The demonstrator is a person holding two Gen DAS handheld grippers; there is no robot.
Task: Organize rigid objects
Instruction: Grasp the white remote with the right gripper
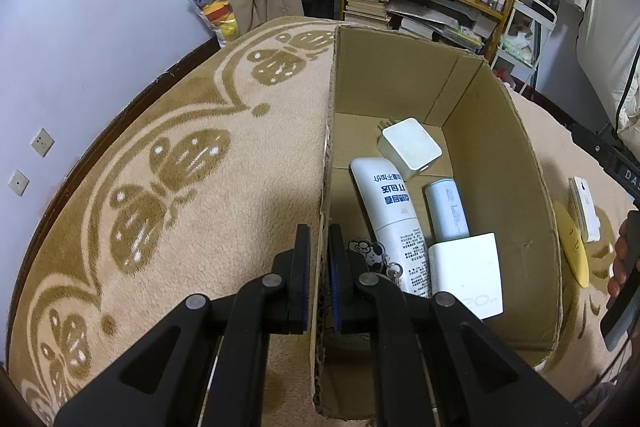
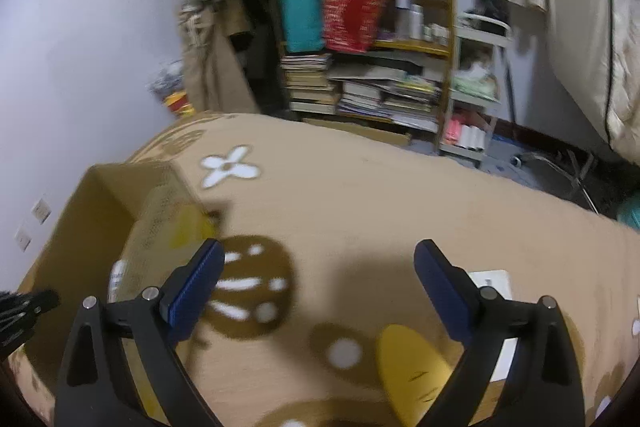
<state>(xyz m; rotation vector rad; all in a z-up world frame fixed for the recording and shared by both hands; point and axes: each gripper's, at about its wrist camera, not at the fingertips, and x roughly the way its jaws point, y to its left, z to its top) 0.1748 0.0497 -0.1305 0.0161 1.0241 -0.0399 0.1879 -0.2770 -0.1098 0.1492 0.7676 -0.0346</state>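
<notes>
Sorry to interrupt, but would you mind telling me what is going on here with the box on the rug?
A person is sorting items into a cardboard box on the rug. The left claw is shut on the box's side wall, steadying it. The box already holds a white tube, a pale blue cylinder and white blocks. The right claw hangs open and empty over the rug, near a yellow object.

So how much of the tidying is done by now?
Several things already lie in the box: a white tube, a blue can and two white blocks. The left gripper is clamped on the box wall, steadying it. The right gripper is open and empty. A yellow piece and a white slab remain on the rug.
</notes>
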